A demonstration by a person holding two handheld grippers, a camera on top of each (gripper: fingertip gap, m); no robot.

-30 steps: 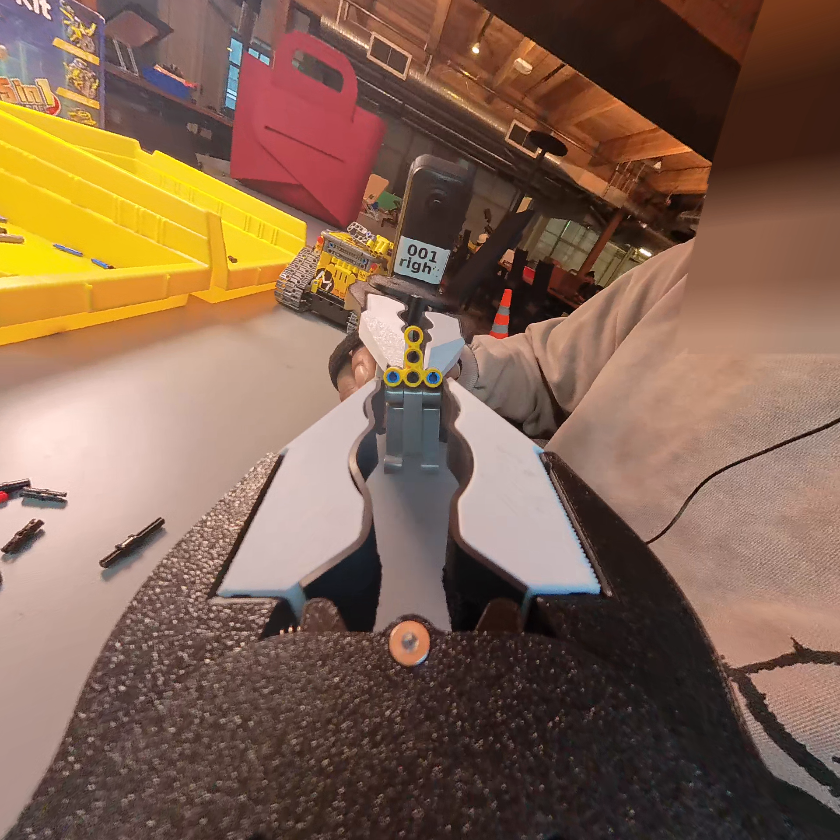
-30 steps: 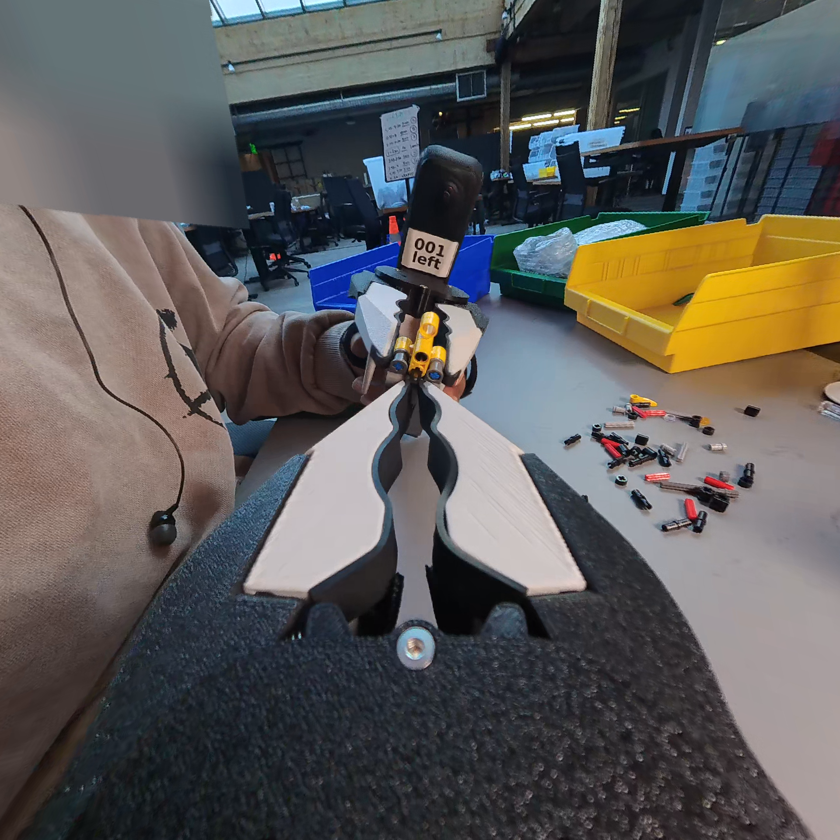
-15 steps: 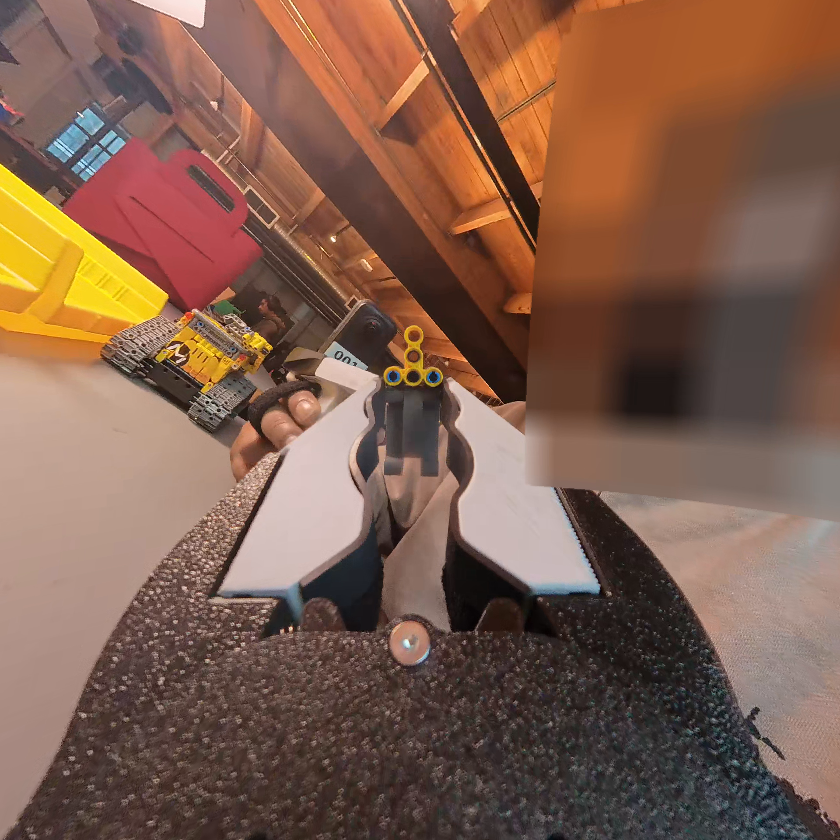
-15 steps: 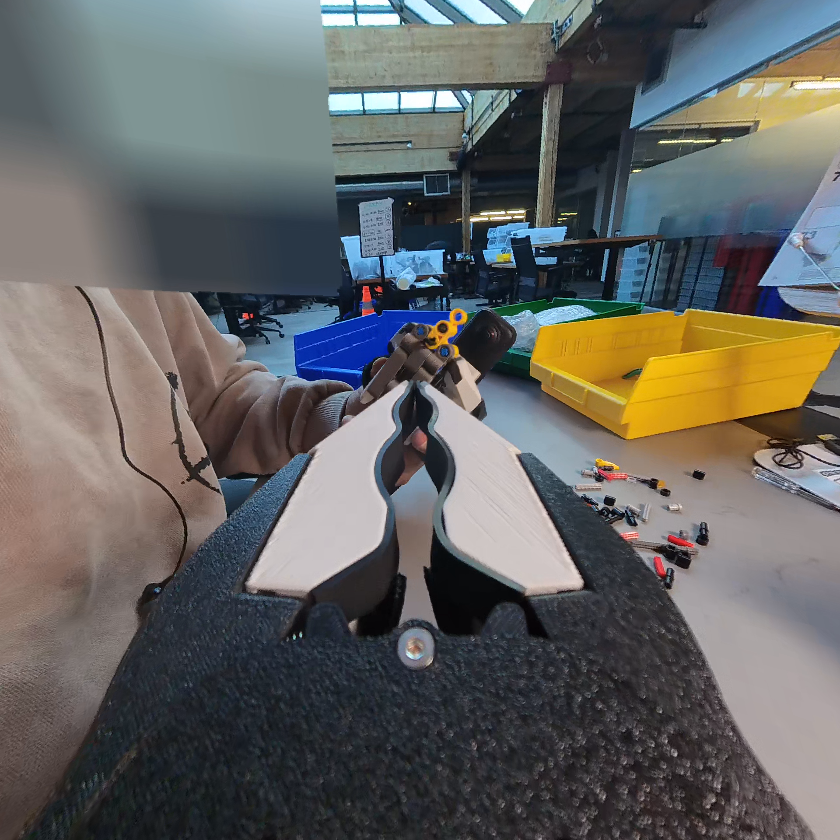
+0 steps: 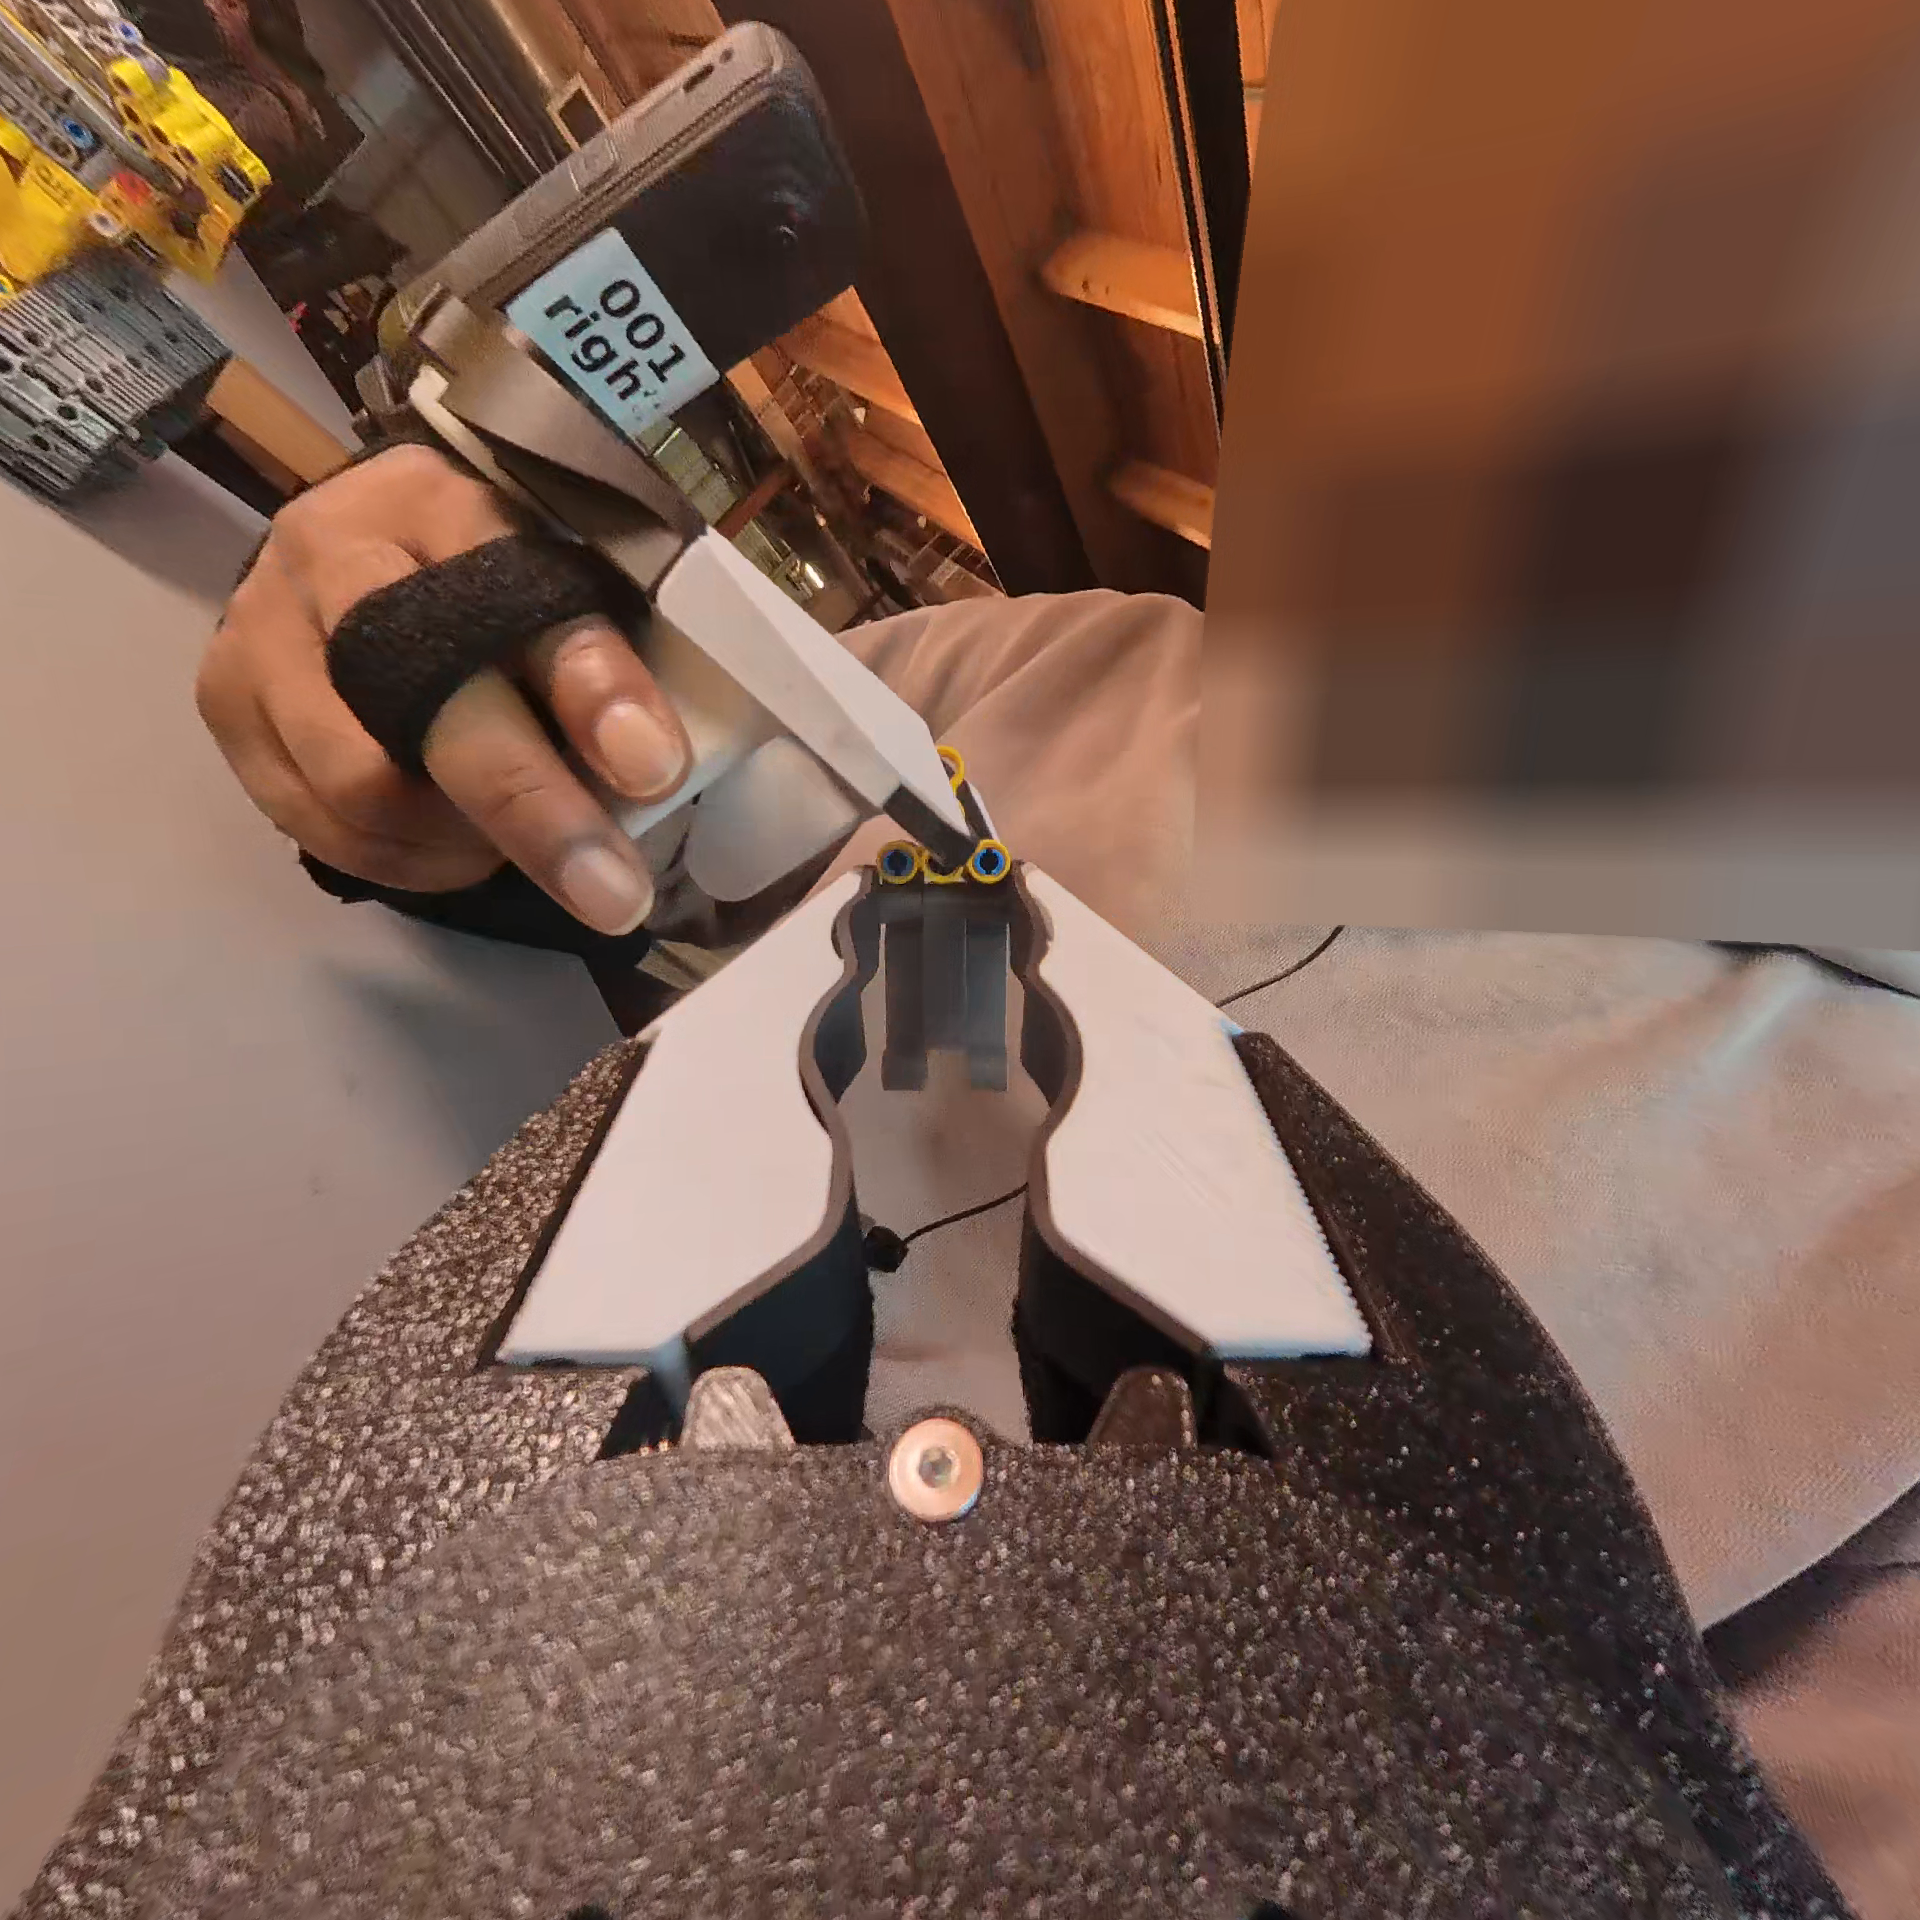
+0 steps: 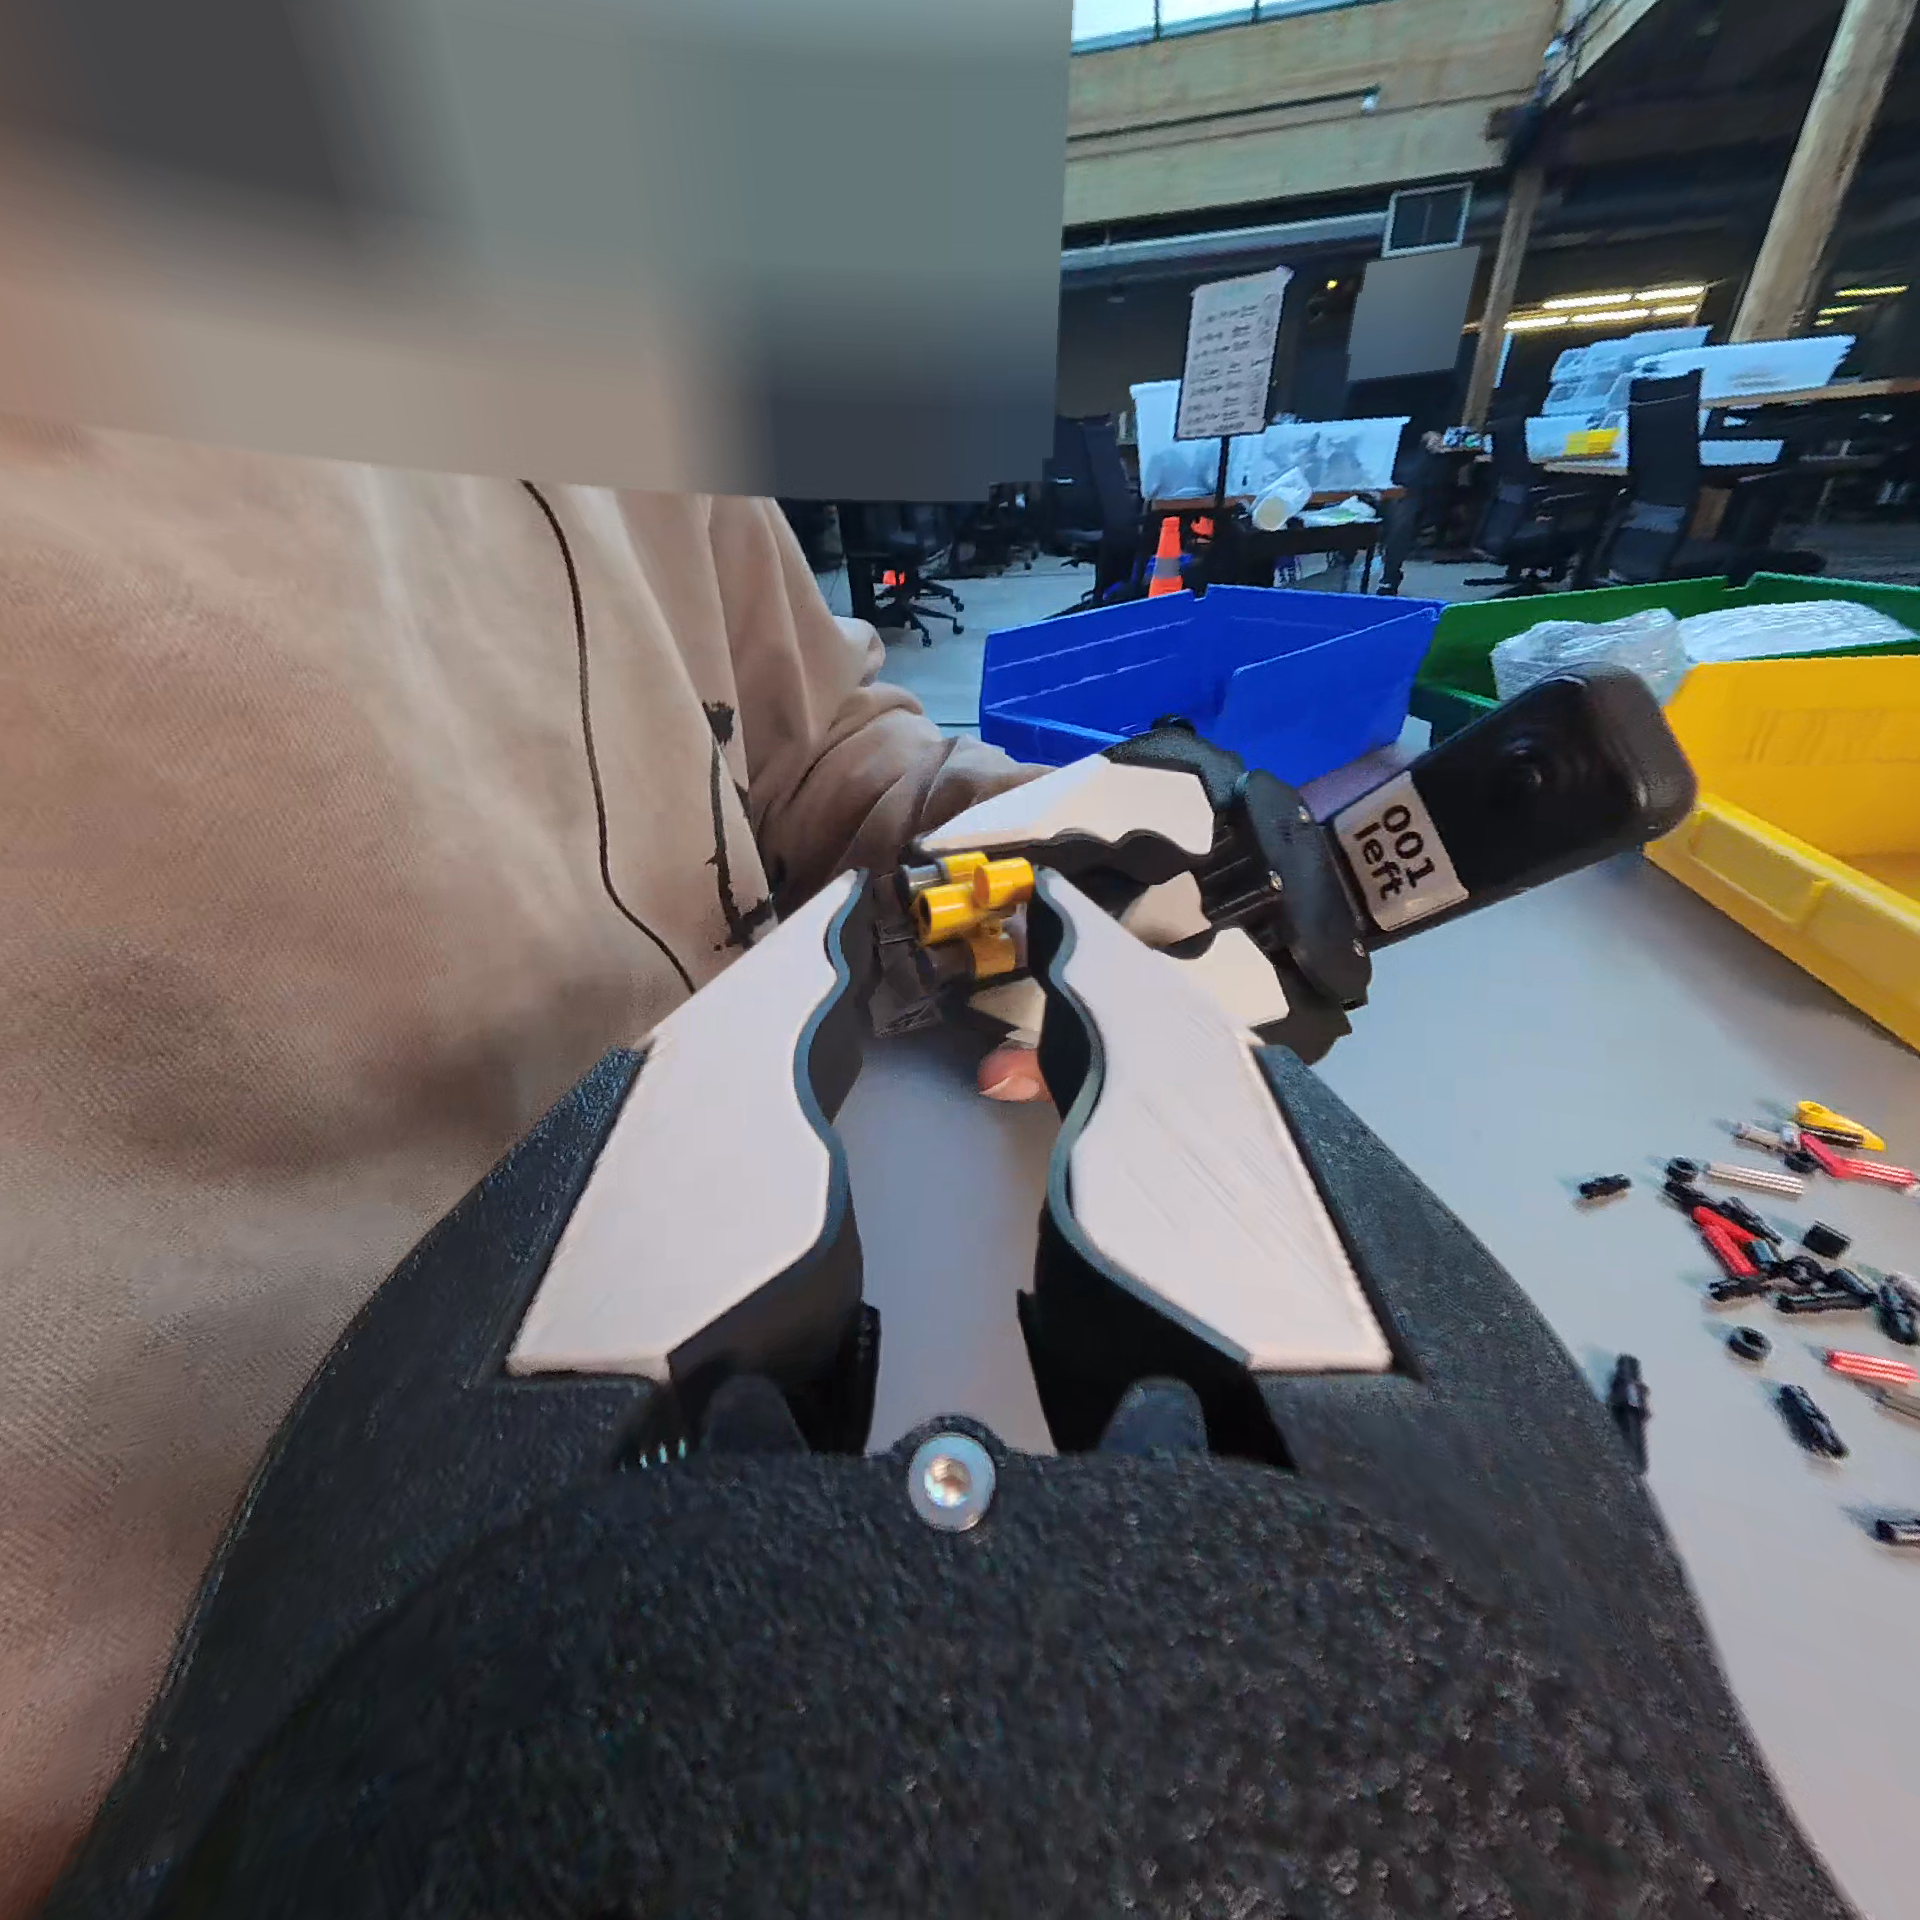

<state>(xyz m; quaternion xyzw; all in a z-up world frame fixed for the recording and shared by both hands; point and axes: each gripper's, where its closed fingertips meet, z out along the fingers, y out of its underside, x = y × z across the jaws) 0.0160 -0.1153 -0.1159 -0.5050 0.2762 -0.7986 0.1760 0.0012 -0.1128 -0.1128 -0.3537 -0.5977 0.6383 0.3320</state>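
My left gripper (image 5: 943, 883) is shut on a small brick assembly: grey beams (image 5: 943, 997) topped by a yellow T-shaped piece with blue pins (image 5: 987, 862). It is held in the air in front of a person's beige sweatshirt (image 5: 1558, 1195). My right gripper (image 6: 948, 888) has its jaws apart on either side of the yellow piece (image 6: 961, 899). I cannot tell whether they press on it. In the left wrist view a white finger (image 5: 790, 675) of the right gripper comes in from the upper left, its tip on the yellow piece, held by a hand (image 5: 416, 686).
The grey table (image 6: 1507, 1039) carries several loose black and red pins (image 6: 1766, 1247) at the right. Blue (image 6: 1195, 665), green (image 6: 1558, 623) and yellow (image 6: 1818, 810) bins stand behind. A yellow tracked brick model (image 5: 104, 260) stands at the far left. Only a small space, under 4 cm, lies between the two pairs of fingers.
The right gripper, shut before, has moved onto the yellow piece and opened its jaws around it. The left gripper has turned with the assembly still held.
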